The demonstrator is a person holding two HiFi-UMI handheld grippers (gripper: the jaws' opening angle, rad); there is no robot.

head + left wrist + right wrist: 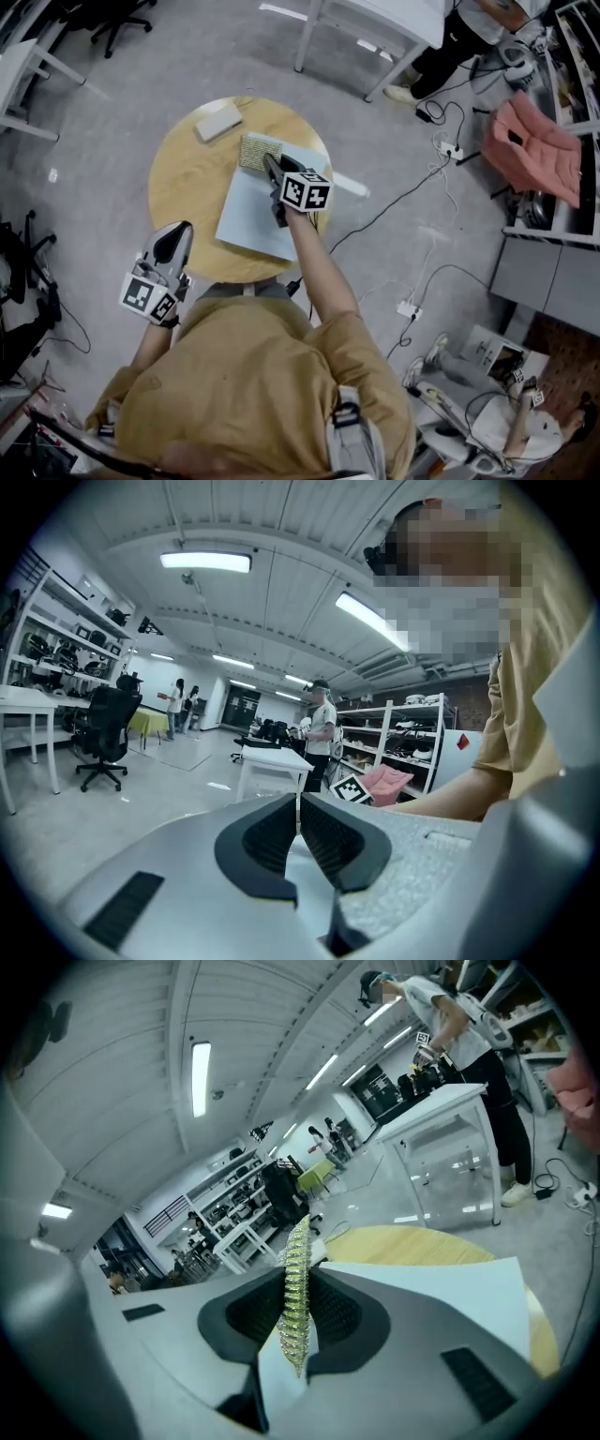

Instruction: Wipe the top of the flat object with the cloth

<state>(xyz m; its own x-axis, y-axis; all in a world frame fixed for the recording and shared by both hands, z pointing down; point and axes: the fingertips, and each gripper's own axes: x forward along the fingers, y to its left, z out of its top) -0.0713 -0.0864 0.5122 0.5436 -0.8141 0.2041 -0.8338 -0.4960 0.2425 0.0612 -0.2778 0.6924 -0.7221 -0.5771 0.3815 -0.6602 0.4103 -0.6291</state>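
The right tongs (273, 171) grip the cloth (257, 150) at the far end of the flat board (251, 214), and the board's length runs from there toward the person. The left tongs (174, 240) are closed and empty, left of the board.

left claw (180, 231) closed, right claw (271, 163) extended, gripping

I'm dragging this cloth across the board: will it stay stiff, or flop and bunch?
Probably floppy: the cloth shows as a thin, wavy edge pinched between the jaws of the right gripper. It will likely drape, since its free part lies flat on the far corner of the board. Its nubby weave may grip rather than slip.
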